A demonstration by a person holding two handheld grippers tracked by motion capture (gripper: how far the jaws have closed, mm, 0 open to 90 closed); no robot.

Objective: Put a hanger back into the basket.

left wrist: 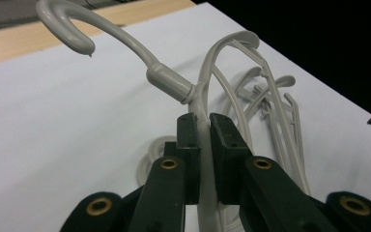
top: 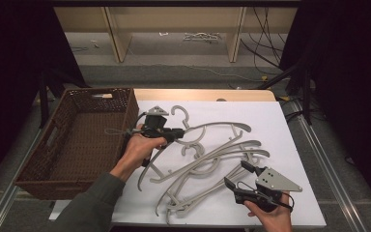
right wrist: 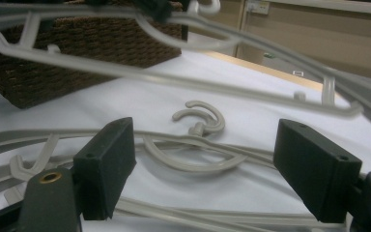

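Note:
My left gripper (top: 179, 131) is shut on a grey plastic hanger (top: 222, 126) just below its hook and holds it off the white table cover, right of the basket. In the left gripper view the jaws (left wrist: 204, 121) pinch the hanger's neck (left wrist: 169, 79), with the hook curling up to the left. Several more grey hangers (top: 212, 164) lie tangled on the cover. My right gripper (top: 237, 175) stands open near the front edge, pointing at that pile. Between its jaws (right wrist: 207, 145) I see a flat hanger hook (right wrist: 203, 118), with the lifted hanger (right wrist: 183, 81) crossing above.
A brown wicker basket (top: 121, 104) sits at the left, beside the white cover (top: 280, 121); its wall (right wrist: 77, 43) shows behind the lifted hanger. A strip of wooden tabletop (top: 203, 94) runs along the back. Cables and shelf legs lie on the floor beyond.

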